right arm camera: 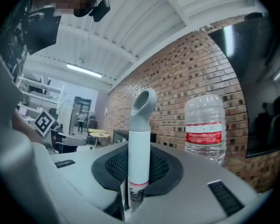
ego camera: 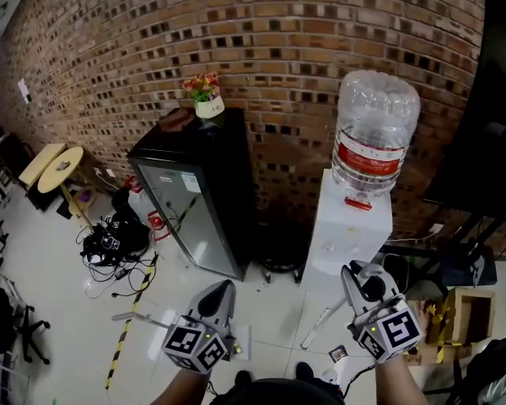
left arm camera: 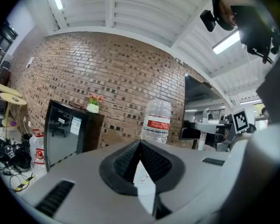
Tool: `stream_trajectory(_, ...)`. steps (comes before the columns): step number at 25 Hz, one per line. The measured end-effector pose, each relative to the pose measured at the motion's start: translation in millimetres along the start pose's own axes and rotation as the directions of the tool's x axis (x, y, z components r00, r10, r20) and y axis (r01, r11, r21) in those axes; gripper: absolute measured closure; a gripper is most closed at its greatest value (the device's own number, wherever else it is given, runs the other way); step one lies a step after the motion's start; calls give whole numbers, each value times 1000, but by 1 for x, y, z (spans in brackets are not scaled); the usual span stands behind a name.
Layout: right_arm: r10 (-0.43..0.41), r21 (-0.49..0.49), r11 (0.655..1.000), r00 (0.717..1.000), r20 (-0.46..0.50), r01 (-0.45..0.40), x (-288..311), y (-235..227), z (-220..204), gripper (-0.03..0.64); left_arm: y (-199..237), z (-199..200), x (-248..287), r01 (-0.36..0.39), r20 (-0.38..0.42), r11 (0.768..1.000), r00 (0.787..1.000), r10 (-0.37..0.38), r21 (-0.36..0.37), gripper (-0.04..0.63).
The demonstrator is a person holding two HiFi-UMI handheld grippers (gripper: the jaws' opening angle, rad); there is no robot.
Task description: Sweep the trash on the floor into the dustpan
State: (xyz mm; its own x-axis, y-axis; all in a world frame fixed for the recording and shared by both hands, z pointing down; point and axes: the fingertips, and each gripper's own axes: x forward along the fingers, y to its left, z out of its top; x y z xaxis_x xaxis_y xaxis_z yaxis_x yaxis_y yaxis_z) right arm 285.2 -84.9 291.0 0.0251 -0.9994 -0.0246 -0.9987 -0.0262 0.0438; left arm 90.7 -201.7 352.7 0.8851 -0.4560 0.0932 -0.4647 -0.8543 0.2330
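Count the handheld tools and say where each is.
2. The left tool sits low, left of centre, shut on a thin white piece; the right tool sits low right, gripping a white handle.

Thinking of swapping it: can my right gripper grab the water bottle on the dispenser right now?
Probably not: the right gripper is shut on a white handle with a grey cap, so its jaws are taken. Otherwise nothing stands between it and the water bottle.

Wall [ego camera: 278,24] red-brown brick; dispenser [ego camera: 354,226] white (bottle label [ego camera: 367,160] red).
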Motion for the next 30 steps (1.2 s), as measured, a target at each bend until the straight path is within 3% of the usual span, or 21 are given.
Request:
stream_trajectory(5,-146,10,989,989,15,145,-27,16,14,545,21,13,-24,83,-8,995,997,-82,63,572)
stream_trajectory(13,-292,-2,956,956,31,292,-65,44,28,545,13,2,-25,251,-65,965,967,-246,76,572)
stream_trajectory(19,-334,22,943,942,21,333,-102,37,33,546,-27,7,-24,277,-55,955,961,-273,103,572)
stream_trajectory(30,-276,15,961,961,13,275,-156,1,42,545,-105,13,-9,276,-42,954,961,-273,115,572)
